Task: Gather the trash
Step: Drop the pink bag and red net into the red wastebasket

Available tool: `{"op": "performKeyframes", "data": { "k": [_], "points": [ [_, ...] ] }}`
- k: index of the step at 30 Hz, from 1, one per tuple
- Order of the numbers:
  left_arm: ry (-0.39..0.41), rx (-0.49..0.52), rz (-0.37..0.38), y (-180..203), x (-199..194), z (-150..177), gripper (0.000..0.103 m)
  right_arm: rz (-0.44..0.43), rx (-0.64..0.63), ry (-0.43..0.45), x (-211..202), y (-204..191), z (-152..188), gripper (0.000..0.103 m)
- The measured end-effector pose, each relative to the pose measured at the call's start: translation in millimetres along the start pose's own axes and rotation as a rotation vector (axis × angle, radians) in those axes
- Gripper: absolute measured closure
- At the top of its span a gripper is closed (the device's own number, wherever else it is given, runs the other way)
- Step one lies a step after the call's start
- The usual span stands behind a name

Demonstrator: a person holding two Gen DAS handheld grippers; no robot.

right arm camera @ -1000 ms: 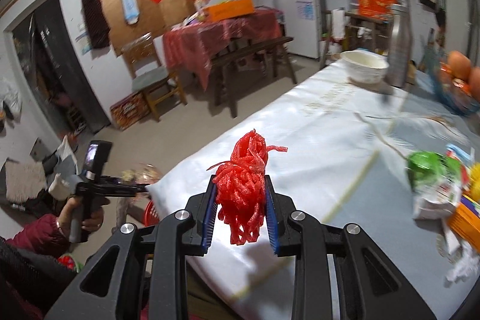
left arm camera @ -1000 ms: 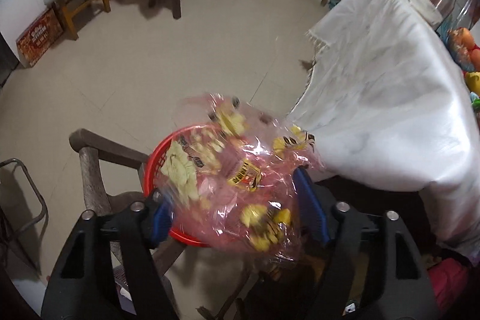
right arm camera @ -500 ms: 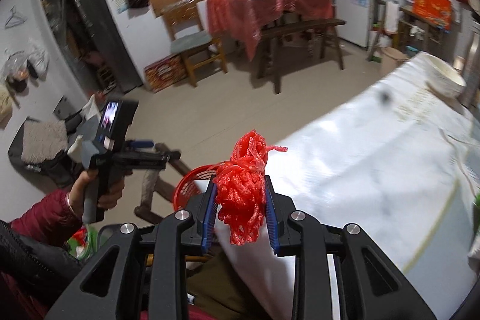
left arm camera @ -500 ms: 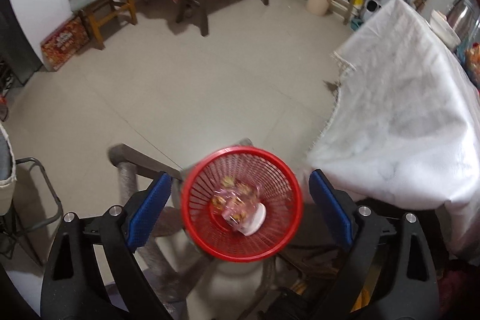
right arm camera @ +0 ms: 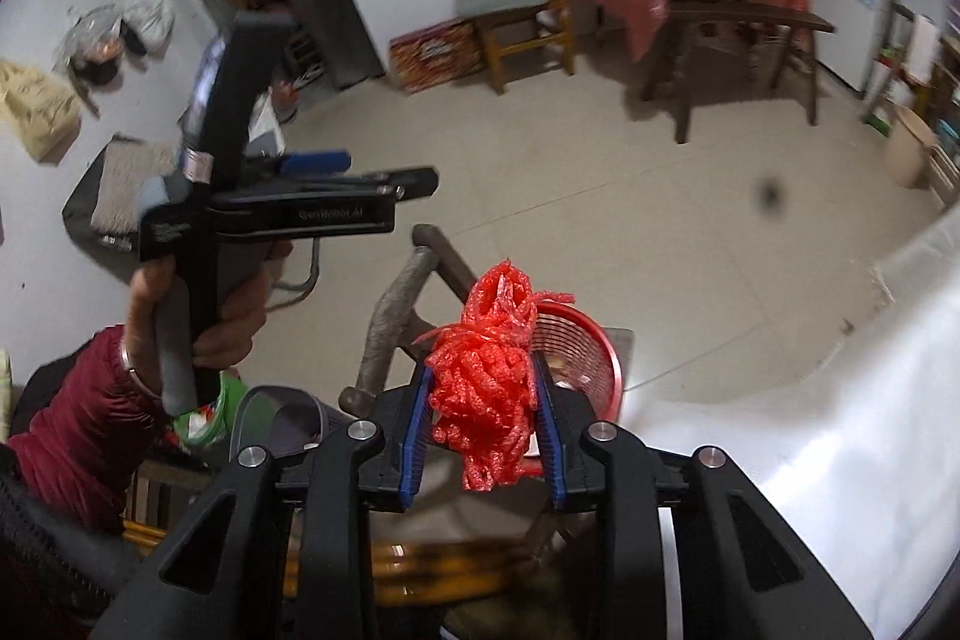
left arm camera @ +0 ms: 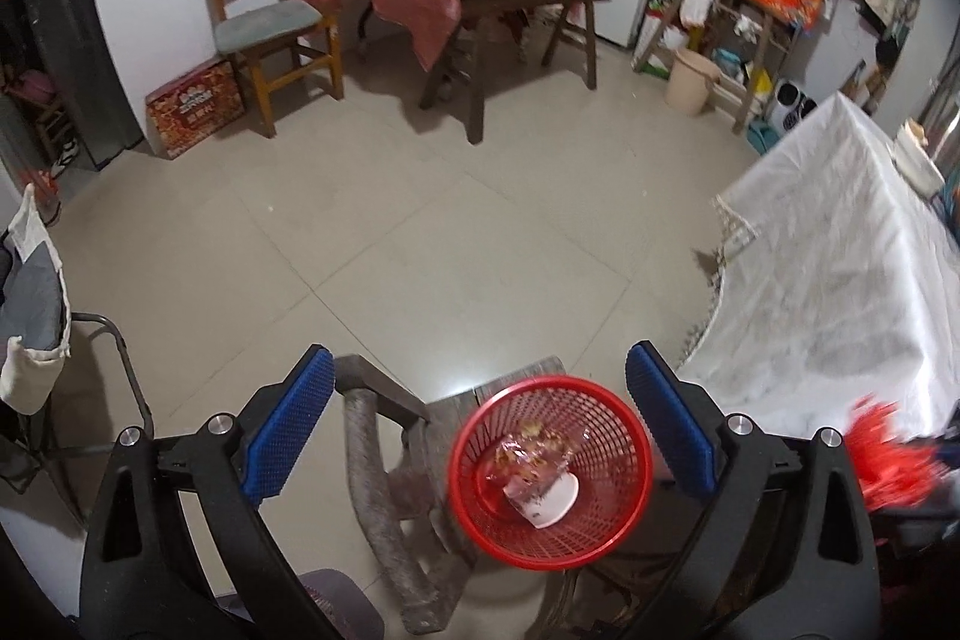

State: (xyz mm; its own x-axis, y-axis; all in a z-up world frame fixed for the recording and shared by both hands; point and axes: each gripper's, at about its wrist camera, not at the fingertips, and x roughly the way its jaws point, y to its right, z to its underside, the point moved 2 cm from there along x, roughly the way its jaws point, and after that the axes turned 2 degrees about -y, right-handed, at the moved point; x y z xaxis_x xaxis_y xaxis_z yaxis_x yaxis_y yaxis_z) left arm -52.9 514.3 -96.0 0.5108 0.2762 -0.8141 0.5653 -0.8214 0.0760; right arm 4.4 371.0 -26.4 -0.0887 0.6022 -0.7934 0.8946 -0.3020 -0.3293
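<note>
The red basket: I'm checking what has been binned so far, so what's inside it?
Inside the red basket, the left wrist view shows a crumpled clear pink wrapper lying over a white cup. The wrapper covers part of the cup and whatever lies beneath it.

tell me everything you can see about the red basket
The red basket is a round bin of what looks like plastic mesh, with a solid rim and walls that narrow toward the bottom. It stands upright on a worn wooden chair beside the white-clothed table. Inside lie a crumpled clear pink wrapper and a white cup on its side. Nothing grips it: the open left gripper hovers above, and the right gripper holds red foam netting near its rim.
</note>
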Motion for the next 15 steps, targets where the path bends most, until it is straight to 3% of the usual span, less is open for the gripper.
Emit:
{"op": "performKeyframes", "data": {
  "k": [2,6,15],
  "points": [
    [0.015,-0.015,-0.004,-7.1,-4.1,-2.0,0.008,0.007,-0.013,-0.001,10.8,-3.3,-11.7,0.058],
    [0.021,-0.030,0.007,-15.4,-7.2,-3.8,0.008,0.000,-0.002,0.011,12.0,-4.1,-18.7,0.052],
    [0.008,-0.008,0.023,0.6,-6.1,0.3,0.008,0.045,0.033,0.069,-19.6,17.4,-9.1,0.049]
  ]
}}
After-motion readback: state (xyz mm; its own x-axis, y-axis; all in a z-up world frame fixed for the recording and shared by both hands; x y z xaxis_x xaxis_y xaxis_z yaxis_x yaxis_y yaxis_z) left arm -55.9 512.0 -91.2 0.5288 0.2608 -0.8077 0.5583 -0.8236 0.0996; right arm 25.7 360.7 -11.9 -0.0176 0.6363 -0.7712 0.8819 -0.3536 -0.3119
